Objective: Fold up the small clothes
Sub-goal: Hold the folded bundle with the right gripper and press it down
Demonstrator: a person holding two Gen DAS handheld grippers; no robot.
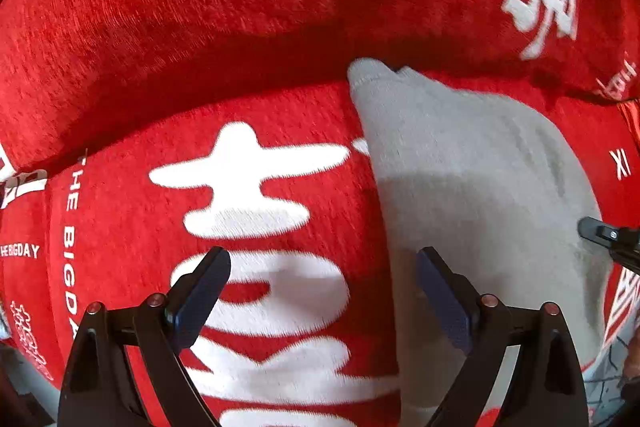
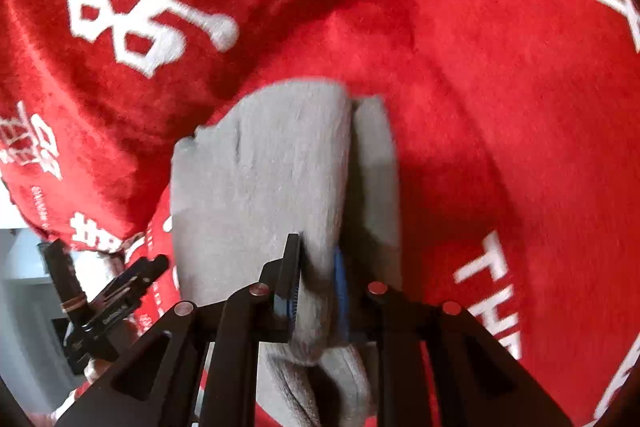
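**Grey garment mid-fold on a red printed blanket**

At the lower left of the left wrist view, the left gripper (image 1: pixel 324 301) hovers with its blue-padded fingers (image 1: pixel 202 297) released and spread wide, nothing between them, above a red plush blanket (image 1: pixel 160 27) printed with large white characters. To the right of centre lies the grey garment (image 1: pixel 472 179), a small piece of soft knit cloth spread on the blanket, its near edge passing under the right-hand finger of this gripper without being touched. At the far right edge of the same frame, the dark tip of the right gripper (image 1: pixel 608 241) reaches in over the cloth.

In the right wrist view, part of the left gripper's frame shows at the lower left, and at centre the right gripper (image 2: pixel 318 281) has its fingers clenched on a bunched fold of the grey garment (image 2: pixel 260 167), which rises from the blanket (image 2: pixel 500 87) towards the camera. A second narrow grey layer shows just beside the main panel on its right.

Judging from the doubled layer and the lifted edge, one fold appears under way rather than finished; the held edge has yet to be laid down and smoothed, and any further folds remain.
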